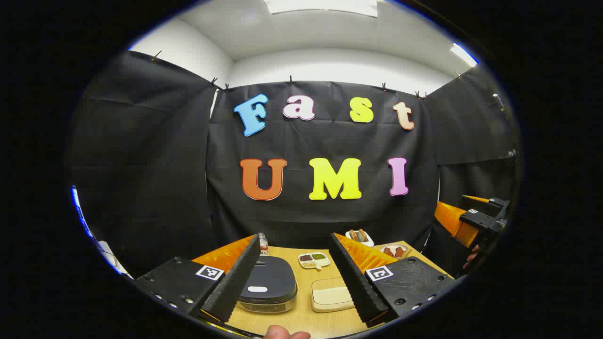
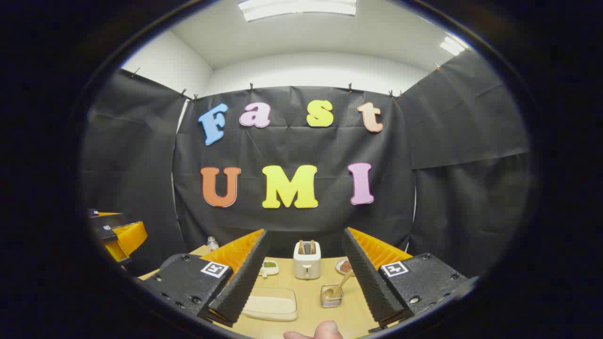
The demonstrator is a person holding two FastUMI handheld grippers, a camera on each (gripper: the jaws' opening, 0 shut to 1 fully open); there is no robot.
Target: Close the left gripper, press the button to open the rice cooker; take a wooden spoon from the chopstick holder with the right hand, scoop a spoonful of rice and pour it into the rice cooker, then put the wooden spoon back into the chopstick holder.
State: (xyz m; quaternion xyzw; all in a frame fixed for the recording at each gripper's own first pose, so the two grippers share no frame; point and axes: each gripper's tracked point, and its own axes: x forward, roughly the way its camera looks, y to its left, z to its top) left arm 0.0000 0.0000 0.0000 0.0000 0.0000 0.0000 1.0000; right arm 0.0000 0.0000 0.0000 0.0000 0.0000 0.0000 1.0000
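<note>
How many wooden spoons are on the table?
1. The wooden spoon leans in the chopstick holder in front of the toaster, seen between the right gripper's fingers. More could be hidden behind those fingers.

Both views face table (image 1: 301, 315) level.

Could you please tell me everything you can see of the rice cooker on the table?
The rice cooker is a low, squarish appliance with rounded corners, a dark, slightly glossy lid and a silvery band around its base. A small pale oval button sits on the lid near the front. The lid is shut. It stands upright on the wooden table, left of a pale rectangular container, apart from it. The left gripper is open above it, not touching.
</note>
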